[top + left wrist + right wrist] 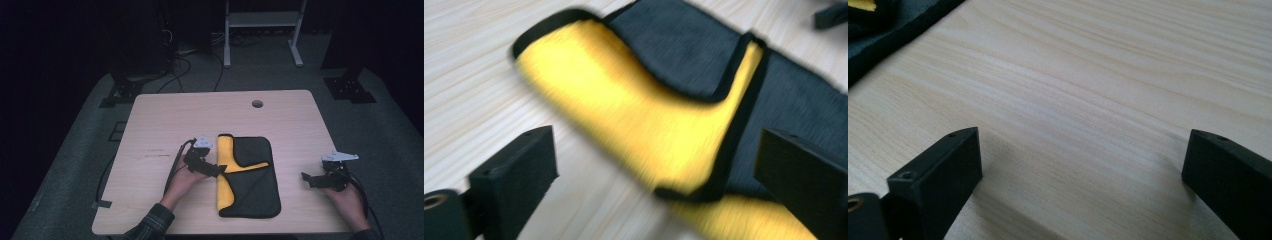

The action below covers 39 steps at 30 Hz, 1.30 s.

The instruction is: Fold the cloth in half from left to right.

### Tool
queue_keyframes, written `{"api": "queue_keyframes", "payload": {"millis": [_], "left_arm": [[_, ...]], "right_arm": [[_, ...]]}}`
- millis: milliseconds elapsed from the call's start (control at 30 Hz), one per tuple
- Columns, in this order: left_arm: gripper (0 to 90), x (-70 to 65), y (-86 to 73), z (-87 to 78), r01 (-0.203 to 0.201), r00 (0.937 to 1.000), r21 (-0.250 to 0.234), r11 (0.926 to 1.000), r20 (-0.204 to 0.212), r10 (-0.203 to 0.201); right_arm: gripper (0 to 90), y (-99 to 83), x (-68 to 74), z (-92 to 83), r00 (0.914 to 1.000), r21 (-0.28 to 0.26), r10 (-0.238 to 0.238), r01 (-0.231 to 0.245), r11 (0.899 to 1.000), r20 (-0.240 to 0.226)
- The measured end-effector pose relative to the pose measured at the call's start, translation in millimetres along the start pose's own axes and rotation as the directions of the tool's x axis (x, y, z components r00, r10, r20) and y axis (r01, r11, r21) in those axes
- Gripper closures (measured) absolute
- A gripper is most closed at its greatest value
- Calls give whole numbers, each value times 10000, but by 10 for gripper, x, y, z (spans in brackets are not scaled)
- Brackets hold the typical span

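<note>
A pale wooden table (165, 125) stands in a dark room, with a white stand (262, 30) on the grey floor behind it. On the table in front of me lies a folded cloth (252, 180), black outside and yellow inside, with one black corner turned back over the yellow. My left gripper (219, 169) sits at the cloth's left edge, its jaws spread wide and gripping nothing. My right gripper (306, 178) rests well to the right of the cloth, jaws also wide apart over bare wood.
</note>
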<state>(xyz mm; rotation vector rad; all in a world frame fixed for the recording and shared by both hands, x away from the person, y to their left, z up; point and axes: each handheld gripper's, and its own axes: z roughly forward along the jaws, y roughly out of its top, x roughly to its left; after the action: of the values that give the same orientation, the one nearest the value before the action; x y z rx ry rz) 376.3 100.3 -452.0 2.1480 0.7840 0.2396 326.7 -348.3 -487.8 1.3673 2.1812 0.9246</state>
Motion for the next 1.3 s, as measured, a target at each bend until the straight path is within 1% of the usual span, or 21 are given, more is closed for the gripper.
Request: {"api": "queue_keyframes", "payload": {"millis": [67,133,233,300,333,367,400,467,600,667,733,800,867,1000,1067,1133,1200,1300], "left_arm": [[17,21,-71,-69,-70,9998,54,10000,-189,71],[17,60,-172,-160,-33,9997,179,9998,-237,37],[3,83,-278,-243,-98,9991,259,9996,-406,108],[1,93,-368,-305,-90,9980,301,9995,-629,109],[1,90,-413,-330,-177,9970,325,9993,-745,201],[0,87,-456,-354,-263,9958,450,9986,-861,301],[0,82,-500,-375,-279,9952,523,9982,-919,327],[0,77,-591,-426,-296,9949,630,9976,-940,355],[0,91,-707,-510,-275,9948,710,9971,-963,342],[0,107,-753,-543,-294,9932,722,9970,-1103,373],[0,125,-793,-583,-241,9935,707,9972,-1092,318],[0,139,-841,-610,-291,9927,688,9972,-1149,369],[0,152,-890,-624,-340,9907,867,9957,-1281,450],[0,182,-964,-662,-340,9920,691,9970,-1194,421],[0,195,-979,-682,-397,9925,696,9968,-1125,474],[0,201,-992,-698,-387,9929,704,9968,-1100,463],[0,202,-997,-703,-349,9927,694,9970,-1128,426],[0,203,-997,-703,-355,9925,694,9970,-1141,432]], "right_arm": [[18,0,-1,0,10000,4,-9,9,10000,-1],[18,0,-1,0,10000,4,-11,11,10000,-2],[18,0,-1,0,10000,0,-8,8,10000,-3],[18,0,-2,0,10000,0,-16,16,10000,-5],[18,0,0,0,10000,0,-3,3,10000,-4],[18,0,-1,0,10000,-5,-10,10,10000,-4],[18,0,0,0,10000,2,-6,6,10000,-1],[18,-1,0,-1,10000,0,-8,8,10000,-2],[18,-5,5,-5,10000,-12,-28,28,10000,-35],[18,-6,7,-6,10000,-12,-26,26,10000,-44],[18,-6,7,-6,10000,-13,-31,31,10000,-46],[18,-6,8,-6,10000,-13,-44,44,10000,-58],[18,-5,8,-6,10000,-8,-64,64,10000,-76],[25,6,5,-15,9998,130,-156,157,9998,-128],[25,21,16,-21,9997,172,-238,239,9996,-74],[26,43,30,-33,9996,165,-269,271,9995,-122],[48,69,52,-55,9992,-17,-299,299,9996,-252],[49,114,69,-85,9985,-194,-346,338,9992,-423]]}}
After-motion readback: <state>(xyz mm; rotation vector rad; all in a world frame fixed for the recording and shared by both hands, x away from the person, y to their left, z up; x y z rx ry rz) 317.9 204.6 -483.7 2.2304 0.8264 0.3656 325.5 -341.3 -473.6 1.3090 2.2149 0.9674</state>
